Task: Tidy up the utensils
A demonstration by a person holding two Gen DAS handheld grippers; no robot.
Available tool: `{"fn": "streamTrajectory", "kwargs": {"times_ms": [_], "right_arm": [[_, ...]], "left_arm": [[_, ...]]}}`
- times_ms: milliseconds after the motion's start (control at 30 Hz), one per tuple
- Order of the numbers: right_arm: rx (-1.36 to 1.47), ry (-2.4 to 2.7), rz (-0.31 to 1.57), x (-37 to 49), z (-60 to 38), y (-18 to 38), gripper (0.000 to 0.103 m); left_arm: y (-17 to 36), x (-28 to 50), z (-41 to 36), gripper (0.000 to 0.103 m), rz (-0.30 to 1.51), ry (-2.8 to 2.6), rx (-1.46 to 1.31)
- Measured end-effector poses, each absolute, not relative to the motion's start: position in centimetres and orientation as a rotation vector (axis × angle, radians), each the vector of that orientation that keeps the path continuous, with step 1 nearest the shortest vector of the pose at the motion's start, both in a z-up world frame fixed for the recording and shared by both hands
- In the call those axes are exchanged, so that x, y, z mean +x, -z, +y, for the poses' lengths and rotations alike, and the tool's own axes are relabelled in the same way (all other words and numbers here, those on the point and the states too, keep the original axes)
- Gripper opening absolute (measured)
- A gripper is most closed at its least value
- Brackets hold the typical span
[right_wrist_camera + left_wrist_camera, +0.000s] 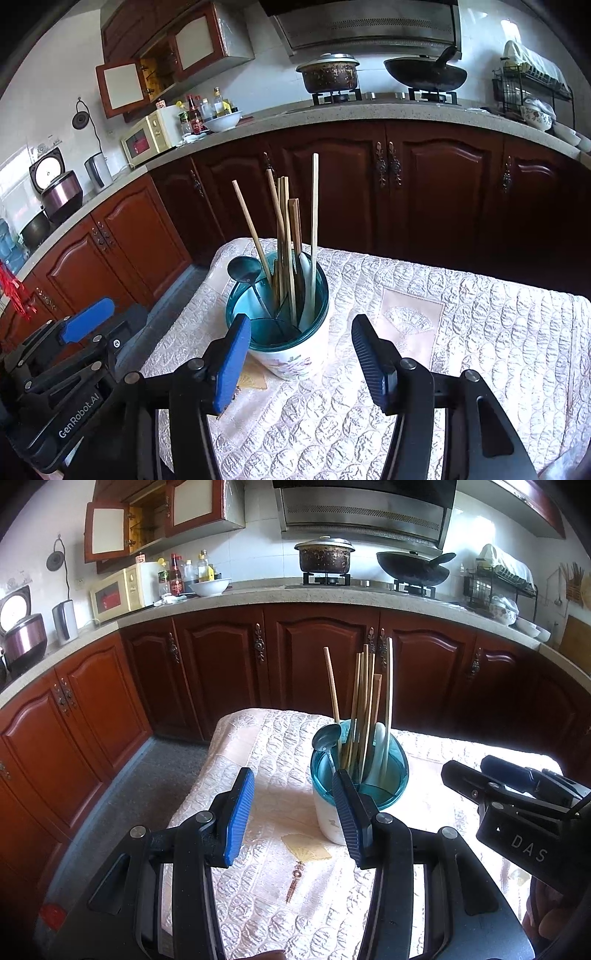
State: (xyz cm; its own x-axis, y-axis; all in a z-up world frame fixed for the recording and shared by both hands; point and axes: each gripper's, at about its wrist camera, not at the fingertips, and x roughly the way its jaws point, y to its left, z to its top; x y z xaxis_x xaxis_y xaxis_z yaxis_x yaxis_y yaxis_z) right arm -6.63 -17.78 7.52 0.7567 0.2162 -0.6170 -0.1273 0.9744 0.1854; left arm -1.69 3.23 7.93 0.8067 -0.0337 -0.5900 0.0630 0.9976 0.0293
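A white utensil holder (332,819) (295,354) with a teal rim stands upright on the quilted tablecloth (273,746) (480,332). In it stand several wooden chopsticks (364,701) (284,221), a metal spoon (327,736) (243,267) leaning left, and a pale spoon (380,746) (306,280). My left gripper (293,775) (114,314) is open just left of the holder, with only cloth between its pads. My right gripper (300,321) (469,764) is open, its tips just short of the holder and nothing held.
Beyond the table's far edge a dark floor strip runs along red-brown cabinets (317,657). The counter above carries a pot (325,555), a wok (413,566), a dish rack (498,583), a microwave (118,590) and a rice cooker (22,635).
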Motion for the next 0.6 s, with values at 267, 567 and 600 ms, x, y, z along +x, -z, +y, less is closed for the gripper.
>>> {"fn": "streamTrajectory", "kwargs": {"times_ms": [267,567,600], "right_arm": [[0.131,-0.19,0.696,-6.55,-17.64,-7.36,0.055],[0.124,-0.19,0.698,-6.35,-17.43,-7.27,0.055],[0.124,-0.191,0.7,-6.32,-17.42,-7.25,0.055]], "left_arm": [[-7.76,-1.71,3.04,0.043,0.626,0.043,0.06],[-7.48,-1.65,2.99,0.043,0.628,0.04,0.065],[-7.47,-1.64,3.01,0.043,0.629,0.04,0.064]]}}
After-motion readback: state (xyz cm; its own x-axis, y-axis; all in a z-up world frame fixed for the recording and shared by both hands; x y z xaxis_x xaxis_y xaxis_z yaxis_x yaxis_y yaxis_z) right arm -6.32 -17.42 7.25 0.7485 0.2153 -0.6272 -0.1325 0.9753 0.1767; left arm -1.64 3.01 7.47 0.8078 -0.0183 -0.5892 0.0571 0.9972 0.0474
